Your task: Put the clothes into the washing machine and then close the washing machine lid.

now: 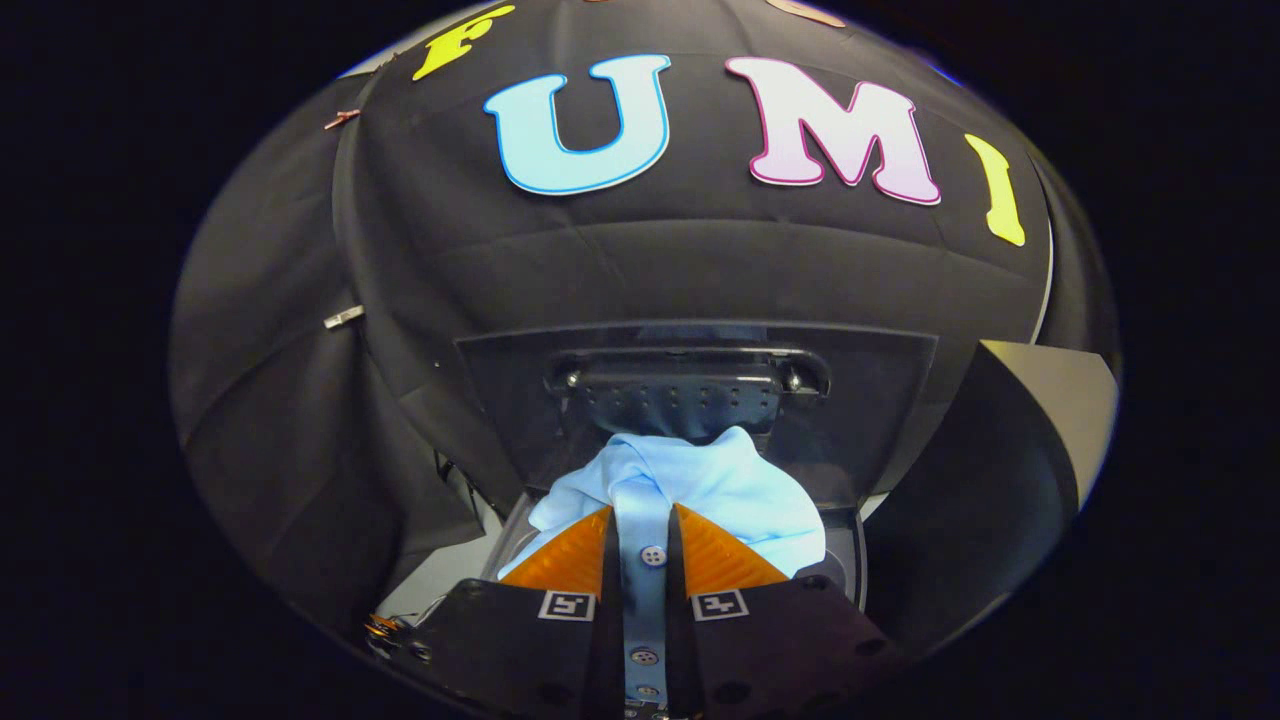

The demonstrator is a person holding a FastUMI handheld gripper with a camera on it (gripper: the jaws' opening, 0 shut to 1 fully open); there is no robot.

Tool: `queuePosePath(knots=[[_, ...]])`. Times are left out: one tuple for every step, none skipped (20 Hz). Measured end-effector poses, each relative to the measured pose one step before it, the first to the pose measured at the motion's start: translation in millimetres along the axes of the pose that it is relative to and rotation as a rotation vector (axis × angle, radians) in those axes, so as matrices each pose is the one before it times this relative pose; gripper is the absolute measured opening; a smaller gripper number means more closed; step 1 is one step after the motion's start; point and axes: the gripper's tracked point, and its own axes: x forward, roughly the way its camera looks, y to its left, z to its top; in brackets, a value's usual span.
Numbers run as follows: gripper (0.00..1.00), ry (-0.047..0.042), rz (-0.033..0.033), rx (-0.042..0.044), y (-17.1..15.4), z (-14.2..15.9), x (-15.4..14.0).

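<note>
Gripper view. A light blue shirt (700,485) hangs from the gripper (643,545), whose two fingers are closed on the buttoned front strip (645,600) of the garment; the strip runs straight down between them, with one button (653,555) level with the fingertips and further buttons lower in the gap. The rest of the cloth bunches just ahead of and beyond the fingers, over the mouth of the washing machine (845,560), in front of the raised lid (700,390) with its dark handle (690,385).

The shirt is judged light, soft and limp: it folds and drapes freely, offers no stiffness to push against, and will trail below any hold. The doubled, stitched button strip is the firmest part and a sound place to take it, as thin loose cloth could slip from the pads. Whether the lower folds already rest inside the tub cannot be told.
</note>
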Motion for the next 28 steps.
queuePosePath(knots=[[0.20, 0.00980, -0.02032, -0.01579, -3.65, -8.16, 6.76], [0.22, 0.01035, -0.00907, -0.01227, -2.52, -7.31, 4.88], [0.28, 0.00931, 0.00543, -0.00211, 0.54, -5.71, 8.40], [0.40, 0.00239, -0.01635, 0.00040, -3.38, -4.13, 3.43], [0.52, -0.00375, -0.00970, 0.01131, -2.74, -0.95, 1.08], [0.64, -0.00117, -0.00645, 0.01289, -0.23, -1.70, 1.14], [0.75, 0.00607, -0.00072, 0.00484, 0.79, -2.92, -0.32], [0.87, 0.01279, 0.00490, 0.00347, 2.26, -5.36, -0.75], [0.99, 0.01599, -0.00151, -0.00223, 0.72, -3.42, -3.62], [1.00, 0.01368, 0.00221, -0.00673, 1.25, -2.79, -2.74], [1.00, -0.00094, 0.00598, -0.00671, 2.78, 1.39, -3.90], [1.00, -0.01238, 0.00737, -0.00500, 1.37, 4.33, -5.68], [0.99, -0.01885, 0.00889, -0.00661, 3.35, 7.92, -4.13], [0.99, -0.02836, 0.00126, -0.00802, 0.80, 11.33, -6.45], [1.00, -0.03028, 0.00395, 0.00172, 0.84, 12.60, -7.23], [0.99, -0.02461, 0.00693, 0.01455, 1.79, 12.50, -7.49], [1.00, -0.02103, 0.01091, 0.01730, 2.37, 12.89, -8.40], [1.00, -0.02566, 0.00696, 0.01666, 2.10, 16.87, -8.20], [0.99, -0.02999, 0.00969, 0.00820, 2.47, 18.99, -6.53], [1.00, -0.03678, 0.00556, 0.00194, 1.62, 21.53, -5.15], [0.99, -0.03734, -0.00164, -0.00358, -0.70, 20.88, -4.26], [0.99, -0.03589, -0.00422, -0.00071, -1.52, 21.59, -1.00], [0.99, -0.02646, -0.00264, 0.00128, -2.50, 12.15, 3.03], [0.99, -0.02267, -0.00621, 0.00172, -2.25, 13.68, 3.77], [0.99, -0.01874, -0.00640, 0.00621, -3.42, 11.81, 3.40], [0.99, -0.00868, 0.00211, 0.00748, -2.13, 8.37, 4.41], [0.99, 0.00487, -0.00100, 0.00530, -1.61, 3.35, 3.58], [0.99, 0.00541, -0.00269, 0.00697, -3.09, 3.19, 6.77]])
